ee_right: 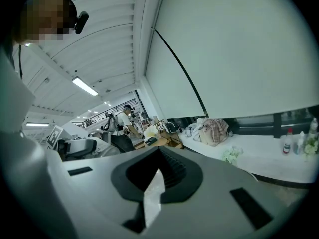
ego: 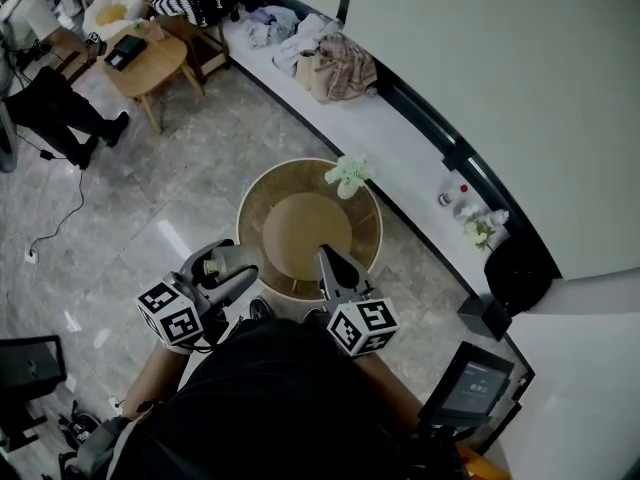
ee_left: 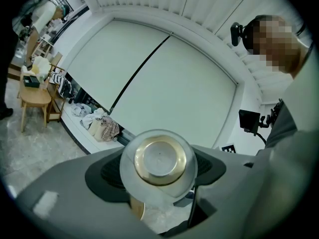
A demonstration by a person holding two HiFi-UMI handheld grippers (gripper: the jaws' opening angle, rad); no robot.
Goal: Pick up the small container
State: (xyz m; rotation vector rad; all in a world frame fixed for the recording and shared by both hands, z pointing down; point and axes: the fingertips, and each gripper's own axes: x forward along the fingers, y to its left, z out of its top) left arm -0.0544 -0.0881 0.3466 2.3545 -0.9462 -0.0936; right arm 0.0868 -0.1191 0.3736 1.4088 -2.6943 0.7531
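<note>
Fingers (ee_left: pixel 99 176) of left gripper (ee_left: pixel 158 171) clamp small container (ee_left: pixel 159 158).

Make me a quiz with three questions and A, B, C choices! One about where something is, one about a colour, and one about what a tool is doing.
1. Where is the small container?
A. In a box
B. Between the jaws of the left tool
C. Under a hat

2. What colour is the container's round middle part?
A. Red
B. Blue
C. Gold

3. How is the right tool?
A. Shut and empty
B. Wide open
C. Shut on a spoon

Answers: B, the left gripper view shows it clamped there; C, a gold disc shows inside the clear rim; A, its jaws meet with nothing between them.
</note>
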